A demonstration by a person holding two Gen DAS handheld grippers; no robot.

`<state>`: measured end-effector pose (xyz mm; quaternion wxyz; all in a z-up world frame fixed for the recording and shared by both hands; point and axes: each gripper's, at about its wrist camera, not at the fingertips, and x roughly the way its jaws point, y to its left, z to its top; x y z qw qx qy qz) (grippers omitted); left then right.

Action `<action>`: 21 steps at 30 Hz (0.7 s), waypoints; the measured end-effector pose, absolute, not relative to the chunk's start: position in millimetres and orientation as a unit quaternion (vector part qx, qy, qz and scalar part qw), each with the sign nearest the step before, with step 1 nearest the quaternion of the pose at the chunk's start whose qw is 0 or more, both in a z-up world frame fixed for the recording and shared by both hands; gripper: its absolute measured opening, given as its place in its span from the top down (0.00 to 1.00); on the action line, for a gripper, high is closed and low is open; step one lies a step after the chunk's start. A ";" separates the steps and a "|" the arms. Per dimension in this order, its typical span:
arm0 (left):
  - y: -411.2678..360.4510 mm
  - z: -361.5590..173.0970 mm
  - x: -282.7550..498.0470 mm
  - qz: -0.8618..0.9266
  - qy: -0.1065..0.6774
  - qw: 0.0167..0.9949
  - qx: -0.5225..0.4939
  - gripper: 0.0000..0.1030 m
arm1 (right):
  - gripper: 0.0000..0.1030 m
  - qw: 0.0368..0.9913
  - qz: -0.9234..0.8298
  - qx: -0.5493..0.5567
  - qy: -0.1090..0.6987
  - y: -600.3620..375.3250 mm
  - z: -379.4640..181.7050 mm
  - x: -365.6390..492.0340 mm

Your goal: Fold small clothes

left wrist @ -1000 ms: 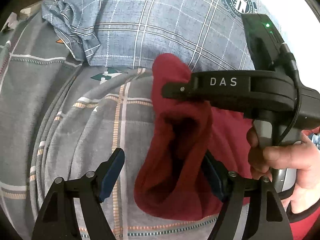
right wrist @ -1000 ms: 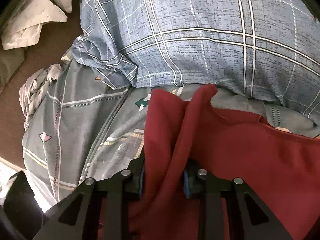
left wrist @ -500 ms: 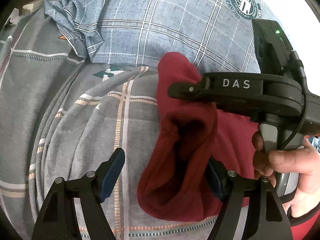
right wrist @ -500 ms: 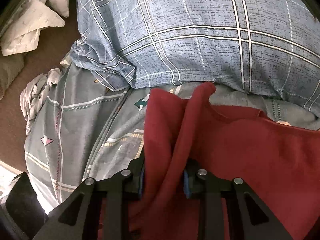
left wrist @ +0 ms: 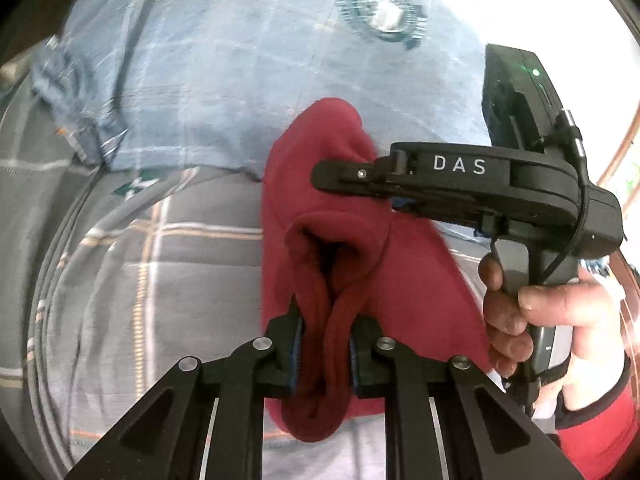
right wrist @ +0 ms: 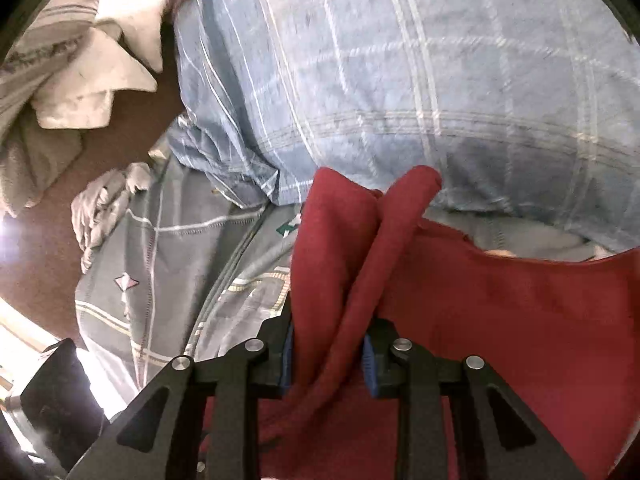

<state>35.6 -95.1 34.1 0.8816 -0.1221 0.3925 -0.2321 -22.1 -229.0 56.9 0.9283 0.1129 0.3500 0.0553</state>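
A dark red garment (left wrist: 424, 280) lies bunched on a grey checked bedsheet (left wrist: 160, 264). My left gripper (left wrist: 325, 346) has a thick fold of it between its blue pads, and its jaws are closing on the cloth. In the left wrist view my right gripper (left wrist: 334, 176) reaches in from the right, held by a hand (left wrist: 560, 312), with the garment's upper edge in its tip. In the right wrist view the right gripper (right wrist: 326, 344) pinches a raised ridge of the red garment (right wrist: 520, 320), its jaws closing a little tighter. The cloth hangs lifted between both grips.
A large blue plaid pillow (left wrist: 240, 80) (right wrist: 400, 80) fills the far side, just behind the garment. White and grey cloths (right wrist: 80, 80) and a crumpled grey piece (right wrist: 104, 208) lie beyond the bed's left edge. A dark object (right wrist: 52, 400) sits at the lower left.
The left gripper's jaws, wide apart before, have come together on the red cloth. Both grippers have risen, lifting the garment. The right gripper has kept its hold.
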 end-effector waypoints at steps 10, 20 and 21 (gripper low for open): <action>-184.8 52.0 21.9 -0.311 0.407 0.853 -0.099 0.85 | 0.75 0.940 0.000 0.096 0.328 -304.0 91.8 -94.5; -266.0 5.6 30.5 -0.320 0.472 0.818 -0.069 0.82 | 0.78 0.908 -0.107 0.204 0.351 -419.2 30.8 -115.8; -263.9 8.0 29.1 -0.322 0.473 0.818 -0.067 0.76 | 0.78 0.904 -0.103 0.221 0.352 -425.4 22.0 -116.3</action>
